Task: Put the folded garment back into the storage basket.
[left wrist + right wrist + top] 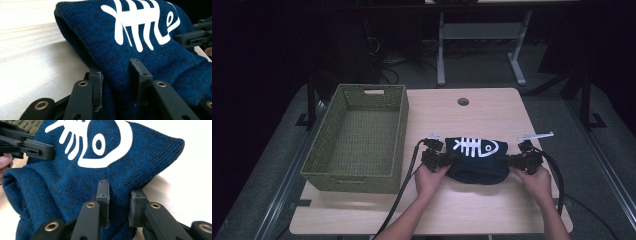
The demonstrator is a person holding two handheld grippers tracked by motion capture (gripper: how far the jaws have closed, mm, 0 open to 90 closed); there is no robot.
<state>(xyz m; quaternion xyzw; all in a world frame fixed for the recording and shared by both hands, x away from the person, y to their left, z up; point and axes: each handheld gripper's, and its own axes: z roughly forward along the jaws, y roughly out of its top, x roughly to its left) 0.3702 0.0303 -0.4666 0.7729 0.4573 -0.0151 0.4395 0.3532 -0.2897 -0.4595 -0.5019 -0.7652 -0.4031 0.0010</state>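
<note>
High view | left tool (443,159) clamped on blue sweater (477,160) | right tool (512,161) likewise

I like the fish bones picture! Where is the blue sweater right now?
In the high view the blue sweater lies folded on the table, right of the green basket, pinched between the left hand-held gripper and the right hand-held gripper.

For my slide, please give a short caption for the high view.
Two claws, left and right, grip a folded blue fish-skeleton garment beside a green basket.
</note>
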